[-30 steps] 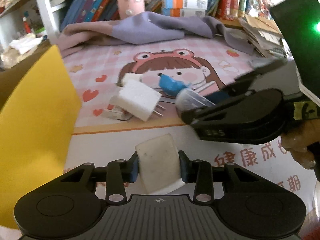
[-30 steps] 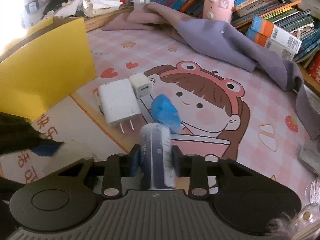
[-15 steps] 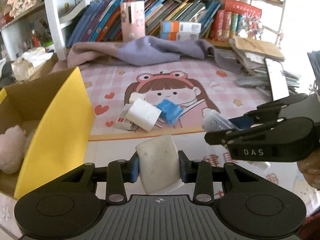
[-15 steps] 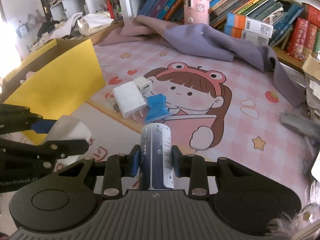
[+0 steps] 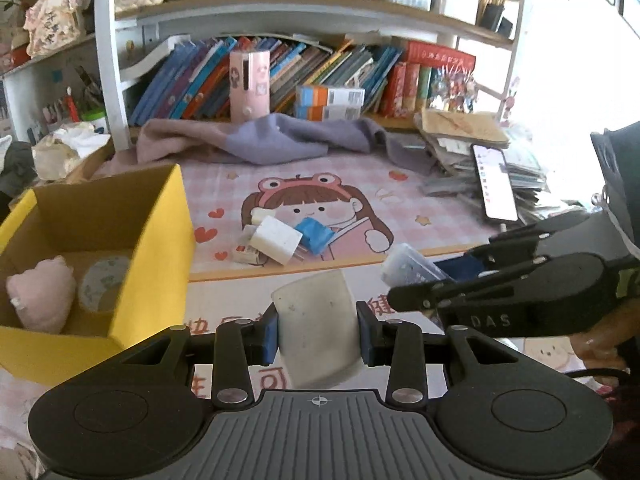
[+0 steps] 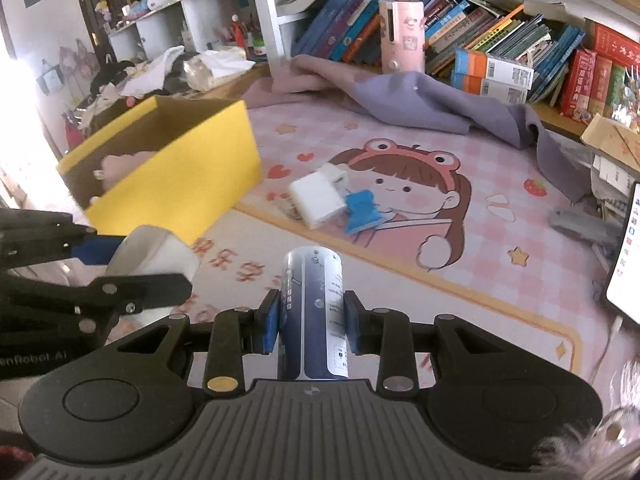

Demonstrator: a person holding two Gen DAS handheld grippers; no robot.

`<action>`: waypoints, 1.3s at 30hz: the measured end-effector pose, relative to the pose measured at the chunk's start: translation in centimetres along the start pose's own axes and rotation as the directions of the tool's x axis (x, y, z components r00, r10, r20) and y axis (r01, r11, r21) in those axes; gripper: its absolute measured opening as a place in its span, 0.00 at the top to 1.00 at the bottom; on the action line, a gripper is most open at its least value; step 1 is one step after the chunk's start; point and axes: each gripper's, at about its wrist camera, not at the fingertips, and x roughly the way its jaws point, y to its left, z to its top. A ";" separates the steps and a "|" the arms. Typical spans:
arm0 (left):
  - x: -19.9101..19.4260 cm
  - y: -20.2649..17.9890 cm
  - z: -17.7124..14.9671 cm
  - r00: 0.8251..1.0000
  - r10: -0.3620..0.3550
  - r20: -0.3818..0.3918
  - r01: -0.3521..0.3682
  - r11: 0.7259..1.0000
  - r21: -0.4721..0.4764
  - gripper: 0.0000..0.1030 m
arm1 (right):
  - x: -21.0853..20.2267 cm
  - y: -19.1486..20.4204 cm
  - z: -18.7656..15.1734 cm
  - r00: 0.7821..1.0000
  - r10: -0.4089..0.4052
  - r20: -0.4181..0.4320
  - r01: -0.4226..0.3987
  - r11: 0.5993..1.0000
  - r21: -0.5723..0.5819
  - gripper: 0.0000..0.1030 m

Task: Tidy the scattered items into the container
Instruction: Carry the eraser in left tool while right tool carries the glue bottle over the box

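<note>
Both grippers have risen since a second ago: the left gripper stays clamped on a white block at lower centre, the right gripper on a dark tube. The yellow box, formerly a cropped wall, now shows its inside at left, where a pink toy lies.

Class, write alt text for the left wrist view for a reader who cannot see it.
The left gripper holds a white pouch above a pink cartoon mat. A yellow box stands left; chargers lie ahead; the right gripper holds a bottle.
</note>
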 end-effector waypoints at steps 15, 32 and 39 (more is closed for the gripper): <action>-6.0 6.0 -4.7 0.999 -0.052 0.016 0.052 0.999 -0.013 0.65 | -1.7 10.9 -1.8 0.999 -0.050 -0.005 0.050 0.998 -0.033 0.71; -12.9 13.0 -9.6 0.996 -0.057 0.069 0.059 0.998 -0.025 0.65 | -1.9 23.3 -3.8 0.998 -0.064 0.023 0.066 0.995 -0.071 0.71; -14.2 14.1 -10.5 0.996 -0.035 0.088 0.039 0.998 -0.047 0.65 | -2.1 25.4 -3.9 0.998 -0.066 0.019 0.068 0.993 -0.098 0.71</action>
